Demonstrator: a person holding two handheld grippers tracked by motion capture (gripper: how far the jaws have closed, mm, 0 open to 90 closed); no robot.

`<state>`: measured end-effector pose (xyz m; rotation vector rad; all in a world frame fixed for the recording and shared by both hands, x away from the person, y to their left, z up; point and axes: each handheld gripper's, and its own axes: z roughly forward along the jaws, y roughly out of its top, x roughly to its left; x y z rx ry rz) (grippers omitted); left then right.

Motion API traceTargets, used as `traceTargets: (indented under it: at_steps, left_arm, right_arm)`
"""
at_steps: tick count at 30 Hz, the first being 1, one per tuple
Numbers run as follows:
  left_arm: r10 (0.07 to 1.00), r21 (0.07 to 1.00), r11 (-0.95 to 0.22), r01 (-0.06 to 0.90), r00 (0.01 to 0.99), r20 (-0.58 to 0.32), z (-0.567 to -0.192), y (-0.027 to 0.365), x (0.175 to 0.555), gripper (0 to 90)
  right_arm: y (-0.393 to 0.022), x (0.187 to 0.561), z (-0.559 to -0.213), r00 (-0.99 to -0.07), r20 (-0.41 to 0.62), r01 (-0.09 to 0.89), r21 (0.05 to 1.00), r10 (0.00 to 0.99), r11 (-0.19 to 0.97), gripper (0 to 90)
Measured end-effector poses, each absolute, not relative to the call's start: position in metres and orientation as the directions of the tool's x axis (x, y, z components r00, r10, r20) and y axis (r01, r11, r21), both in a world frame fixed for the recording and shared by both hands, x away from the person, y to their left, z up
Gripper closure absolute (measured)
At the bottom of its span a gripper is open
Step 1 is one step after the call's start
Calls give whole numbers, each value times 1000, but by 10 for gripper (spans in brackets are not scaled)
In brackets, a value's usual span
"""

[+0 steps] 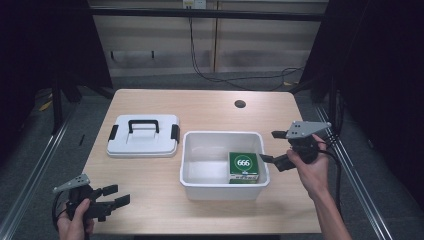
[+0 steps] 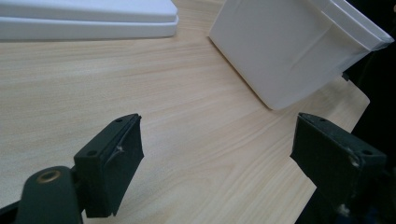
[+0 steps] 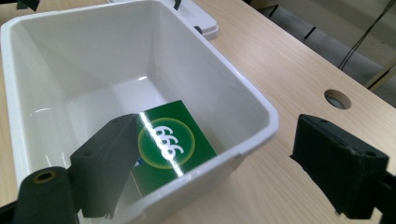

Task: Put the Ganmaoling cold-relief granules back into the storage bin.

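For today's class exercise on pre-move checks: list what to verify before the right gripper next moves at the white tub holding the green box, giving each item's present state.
1. Right gripper jaws open: ok, spread wide and empty.
2. Green box inside the white tub: ok, lying flat in the near right corner.
3. Tub open on top: ok, the lid lies apart on the table, left of the tub.
4. Room for jaws around the box: not ok, it sits against the tub walls.
5. Left gripper out of the way: ok, open, near the table's front left corner.
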<state>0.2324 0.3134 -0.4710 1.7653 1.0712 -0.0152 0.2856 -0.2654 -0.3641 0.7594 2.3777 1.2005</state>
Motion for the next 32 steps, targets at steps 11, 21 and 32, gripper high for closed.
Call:
traceTargets:
  at_steps: [11, 21, 32]
  left_arm:
    - [649, 747, -79, 660, 602, -464, -471, 313, 233, 163]
    - [648, 744, -77, 664, 600, -469, -471, 313, 233, 160]
    - [653, 746, -84, 661, 602, -460, -471, 314, 232, 161]
  right_arm:
    - [-301, 259, -379, -735, -32, 324, 861, 677, 393, 133]
    - [-327, 233, -400, -681, 28, 374, 873, 732, 314, 136]
    - [-353, 219, -436, -605, 68, 436, 863, 793, 258, 132]
